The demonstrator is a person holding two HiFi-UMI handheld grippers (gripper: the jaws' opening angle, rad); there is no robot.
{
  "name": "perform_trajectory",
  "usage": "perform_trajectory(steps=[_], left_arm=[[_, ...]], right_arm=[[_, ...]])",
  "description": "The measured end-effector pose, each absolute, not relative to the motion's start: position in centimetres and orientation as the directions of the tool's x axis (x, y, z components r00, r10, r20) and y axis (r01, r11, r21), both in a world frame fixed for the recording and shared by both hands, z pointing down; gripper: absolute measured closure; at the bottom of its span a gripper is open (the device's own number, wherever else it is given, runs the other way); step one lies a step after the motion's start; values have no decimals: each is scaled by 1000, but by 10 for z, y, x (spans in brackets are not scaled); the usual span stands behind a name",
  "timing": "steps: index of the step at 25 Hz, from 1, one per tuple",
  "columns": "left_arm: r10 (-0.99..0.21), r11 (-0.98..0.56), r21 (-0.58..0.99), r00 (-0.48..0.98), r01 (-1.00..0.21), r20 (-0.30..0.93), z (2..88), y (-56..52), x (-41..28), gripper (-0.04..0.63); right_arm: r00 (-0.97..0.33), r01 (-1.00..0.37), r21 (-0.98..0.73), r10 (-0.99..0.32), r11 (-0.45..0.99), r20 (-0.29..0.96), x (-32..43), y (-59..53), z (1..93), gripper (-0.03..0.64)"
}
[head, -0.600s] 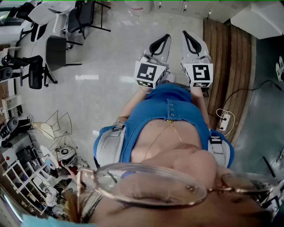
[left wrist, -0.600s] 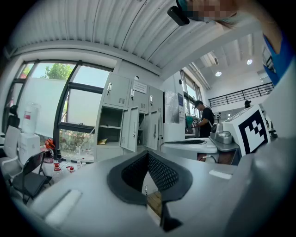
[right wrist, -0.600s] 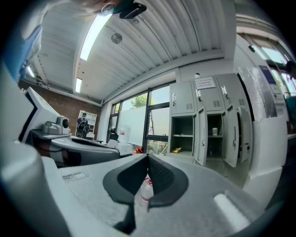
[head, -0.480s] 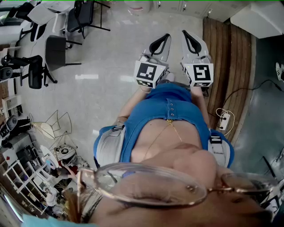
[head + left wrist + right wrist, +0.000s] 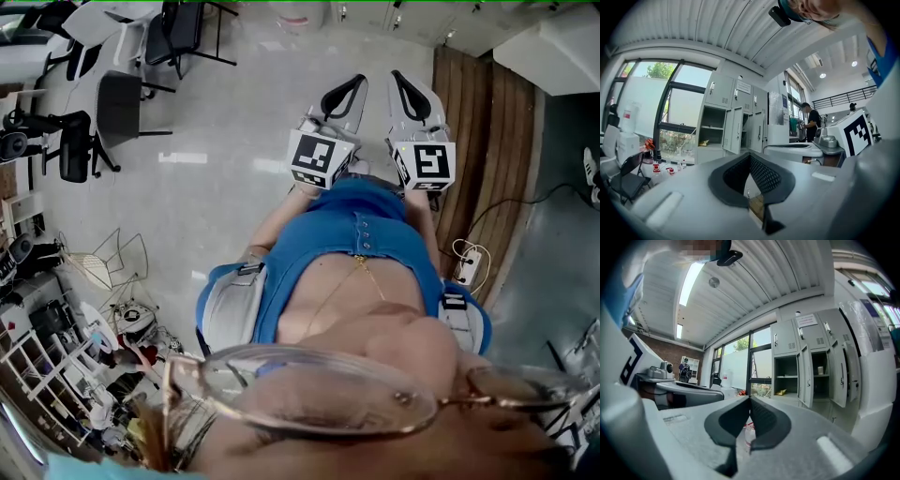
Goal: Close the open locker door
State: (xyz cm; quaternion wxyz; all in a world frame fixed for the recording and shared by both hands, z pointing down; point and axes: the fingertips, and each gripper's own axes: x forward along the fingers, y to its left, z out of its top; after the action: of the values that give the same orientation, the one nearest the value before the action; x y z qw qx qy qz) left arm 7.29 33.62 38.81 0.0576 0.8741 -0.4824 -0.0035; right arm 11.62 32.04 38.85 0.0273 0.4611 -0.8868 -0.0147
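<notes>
Black ribbed pads [image 5: 764,176] of the left gripper [image 5: 750,156] are pressed together at their tips, bare pad on bare pad. The right gripper [image 5: 750,398] has its dark pads [image 5: 763,420] closed tip to tip in the same way. Through the narrow slot under those tips a clear plastic bottle [image 5: 748,436] shows, standing well beyond the jaws. Both pale grey gripper bodies point level, side by side and near each other. In the head view each carries a white cube with black square markers [image 5: 321,157] close to the person's blue top [image 5: 347,253].

Far ahead stands the tall grey metal locker bank [image 5: 813,338], right of centre in the right gripper view and just left of centre in the left gripper view. Its open locker door [image 5: 805,377] swings out into the room between two uncovered compartments, and a second grey door [image 5: 841,376] to its right also stands ajar. A yellow object [image 5: 781,391] lies on a shelf of the left compartment, and a small white cup [image 5: 820,370] sits on a shelf of the right one. Both grippers are well apart from the lockers.

Large windows [image 5: 736,364] run to the left of the bank. Black office chairs [image 5: 117,108] stand far left on the pale glossy floor [image 5: 216,187]. Brown wooden planking [image 5: 487,141] lies on the right, with a white power strip [image 5: 466,267] beside it. A person in a dark top [image 5: 809,123] stands far off at the right of the left gripper view
</notes>
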Motion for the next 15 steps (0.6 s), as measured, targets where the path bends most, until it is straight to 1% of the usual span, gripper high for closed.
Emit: perform_trajectory(steps=[5, 15], left_arm=[[-835, -544, 91, 549, -834, 41, 392, 303, 69, 595], [-791, -609, 72, 612, -790, 30, 390, 213, 49, 595]], right_arm=[[-584, -810, 51, -811, 585, 33, 109, 292, 392, 615], [-542, -837, 76, -840, 543, 33, 87, 199, 384, 615]])
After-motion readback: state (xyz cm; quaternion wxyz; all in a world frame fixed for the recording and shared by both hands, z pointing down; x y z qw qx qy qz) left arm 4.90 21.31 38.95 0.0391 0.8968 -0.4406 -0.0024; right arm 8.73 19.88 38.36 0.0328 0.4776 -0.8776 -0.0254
